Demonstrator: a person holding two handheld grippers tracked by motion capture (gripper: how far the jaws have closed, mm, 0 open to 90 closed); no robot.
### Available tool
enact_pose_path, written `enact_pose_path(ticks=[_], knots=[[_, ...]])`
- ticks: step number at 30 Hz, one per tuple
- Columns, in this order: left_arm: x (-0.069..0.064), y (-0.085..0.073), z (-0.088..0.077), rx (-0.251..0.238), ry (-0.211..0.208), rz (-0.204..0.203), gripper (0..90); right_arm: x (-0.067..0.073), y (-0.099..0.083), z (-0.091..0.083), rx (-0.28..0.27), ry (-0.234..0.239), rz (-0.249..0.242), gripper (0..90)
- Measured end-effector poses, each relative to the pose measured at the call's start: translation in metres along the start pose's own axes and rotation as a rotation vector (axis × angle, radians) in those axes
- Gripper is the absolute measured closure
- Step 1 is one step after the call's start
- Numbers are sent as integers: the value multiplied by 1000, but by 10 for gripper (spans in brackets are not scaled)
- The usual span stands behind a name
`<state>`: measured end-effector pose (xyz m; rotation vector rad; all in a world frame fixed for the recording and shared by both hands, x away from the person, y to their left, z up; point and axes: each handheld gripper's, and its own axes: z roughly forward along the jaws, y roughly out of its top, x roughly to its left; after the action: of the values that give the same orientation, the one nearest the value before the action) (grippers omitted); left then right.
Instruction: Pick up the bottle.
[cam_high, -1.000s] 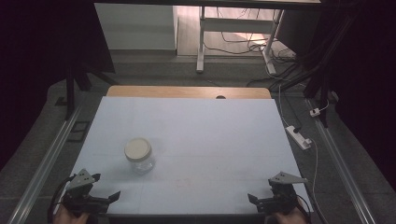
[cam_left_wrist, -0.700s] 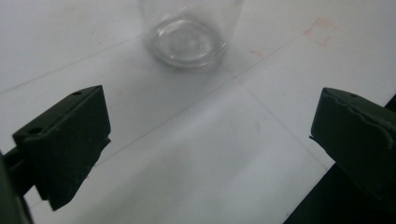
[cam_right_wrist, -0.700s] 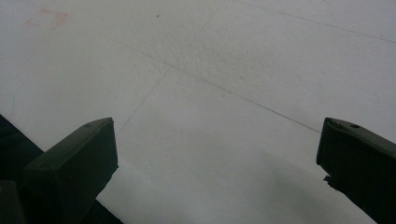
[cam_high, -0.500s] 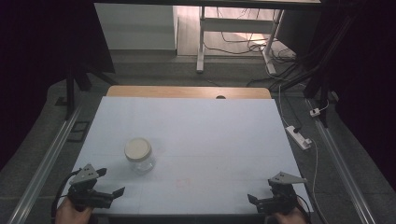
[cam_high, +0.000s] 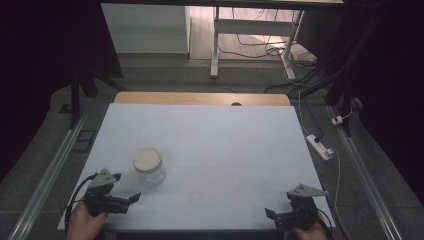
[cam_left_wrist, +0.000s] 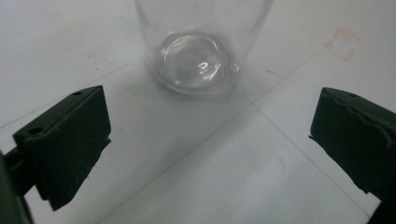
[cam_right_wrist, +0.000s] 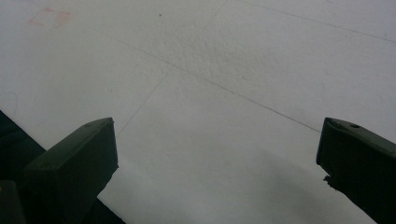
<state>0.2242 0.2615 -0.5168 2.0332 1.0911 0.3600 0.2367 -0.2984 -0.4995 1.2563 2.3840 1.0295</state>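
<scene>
Step in hand looks like the approach to the jar (cam_high: 148, 165): left gripper (cam_high: 131, 199) is lined up on it, no contact yet. The jar is clear glass with a pale lid (cam_high: 147, 159), upright on the desk (cam_high: 240, 150), left of centre, near the front edge.

In the left gripper view the jaws are spread wide with nothing between them, and the jar's glass base (cam_left_wrist: 198, 60) sits ahead, roughly centred in the gap, apart from both jaws.

Next move, as I read it: push the left gripper forward until the jaws straddle the glass body below the lid, then close. Glass is smooth and round, so keep the grip centred or it may slip or tip.

Pose: left hand (cam_high: 84, 224) is at the front-left corner of the desk, gripper low, pointing right and slightly forward toward the jar. Right gripper (cam_high: 272, 214) is at the front-right edge, well apart from the jar, pointing left, jaws wide open over bare desk (cam_right_wrist: 233, 70), idle.
</scene>
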Motion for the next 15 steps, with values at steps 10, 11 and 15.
enact_pose_path(ticks=[10, 11, 15], knots=[[6, 13, 11, 20, -39, 10, 0, 0, 0, 0, 2, 2, 1, 0], [6, 14, 13, 23, -41, 11, 0, 0, 0, 0, 3, 3, 1, 0], [7, 21, 19, 29, -38, 23, 0, 0, 0, 0, 4, 4, 4, 0]])
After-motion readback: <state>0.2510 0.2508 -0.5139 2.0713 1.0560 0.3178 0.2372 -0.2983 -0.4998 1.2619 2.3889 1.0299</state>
